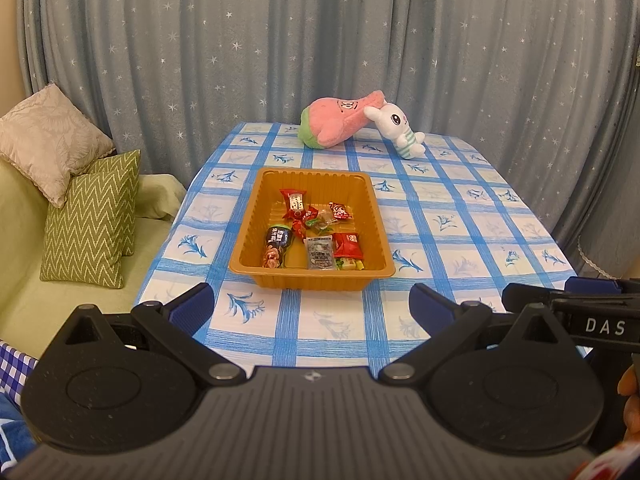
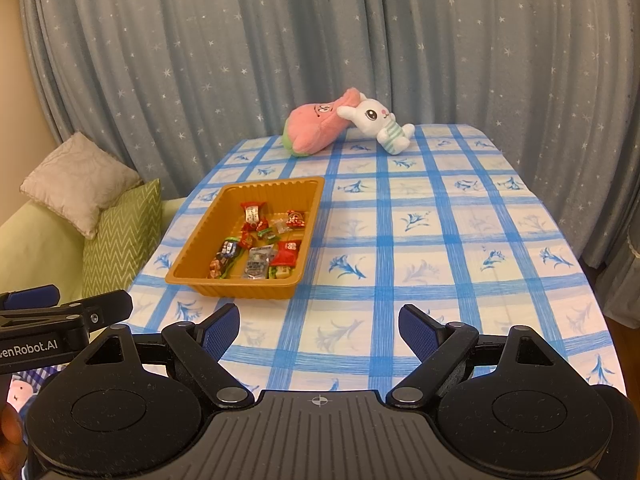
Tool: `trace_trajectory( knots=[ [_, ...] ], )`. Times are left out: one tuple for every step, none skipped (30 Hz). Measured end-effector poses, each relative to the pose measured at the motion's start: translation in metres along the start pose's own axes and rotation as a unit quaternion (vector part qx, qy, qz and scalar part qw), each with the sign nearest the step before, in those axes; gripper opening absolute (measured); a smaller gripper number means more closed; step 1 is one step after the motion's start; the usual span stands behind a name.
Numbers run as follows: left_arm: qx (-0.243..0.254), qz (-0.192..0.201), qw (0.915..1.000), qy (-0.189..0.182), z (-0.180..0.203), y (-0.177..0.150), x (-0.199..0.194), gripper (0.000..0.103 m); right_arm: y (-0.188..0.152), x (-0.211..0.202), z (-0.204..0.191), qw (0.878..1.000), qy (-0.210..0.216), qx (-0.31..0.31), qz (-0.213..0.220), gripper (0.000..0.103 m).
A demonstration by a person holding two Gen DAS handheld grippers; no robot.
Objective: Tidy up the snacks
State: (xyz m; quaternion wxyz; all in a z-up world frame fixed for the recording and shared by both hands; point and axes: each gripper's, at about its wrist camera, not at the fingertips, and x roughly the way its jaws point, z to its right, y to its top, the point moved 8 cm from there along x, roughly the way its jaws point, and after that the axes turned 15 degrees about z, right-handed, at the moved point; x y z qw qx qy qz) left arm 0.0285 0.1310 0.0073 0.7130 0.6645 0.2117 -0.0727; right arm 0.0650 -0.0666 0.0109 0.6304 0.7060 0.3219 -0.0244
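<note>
An orange plastic tray [image 1: 256,216] stands on the blue-checked tablecloth and holds several wrapped snacks: a red bar [image 1: 295,202], a dark packet [image 1: 276,246], a clear packet [image 1: 320,254] and a red packet [image 1: 347,245]. The tray also shows in the right wrist view [image 2: 200,240], left of centre. My left gripper [image 1: 312,306] is open and empty, held over the table's near edge in front of the tray. My right gripper [image 2: 319,326] is open and empty, to the right of the tray. Each gripper shows at the edge of the other's view.
A pink plush [image 1: 340,122] and a white rabbit plush [image 1: 398,128] lie at the table's far edge. A sofa with a green zigzag cushion [image 1: 92,220] and a beige cushion [image 1: 48,140] stands left of the table. A starred curtain [image 1: 320,40] hangs behind.
</note>
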Motion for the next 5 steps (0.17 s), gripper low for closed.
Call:
trace_trajectory(
  knots=[
    [-0.001,0.001,1.0000,0.000,0.0001,-0.0002,0.0001,0.103,0.0000,0.0000,-0.0001,1.000,0.000,0.000,0.000,0.086],
    [-0.002,0.003,1.0000,0.000,0.0003,-0.0002,0.0001,0.103,-0.0001,0.0001,0.0002,1.000,0.000,0.000,0.000,0.086],
    [-0.001,0.004,1.0000,0.001,0.0008,-0.0005,0.0003,0.103,-0.0001,0.0001,0.0001,1.000,0.000,0.000,0.000,0.086],
    [0.000,0.005,1.0000,0.002,0.0014,-0.0011,0.0004,0.103,-0.0002,0.0001,0.0004,1.000,0.000,0.000,0.000,0.086],
    [-0.001,0.006,1.0000,0.003,0.0020,-0.0019,0.0010,0.103,-0.0002,0.0000,0.0003,1.000,0.000,0.001,0.000,0.086]
  ],
)
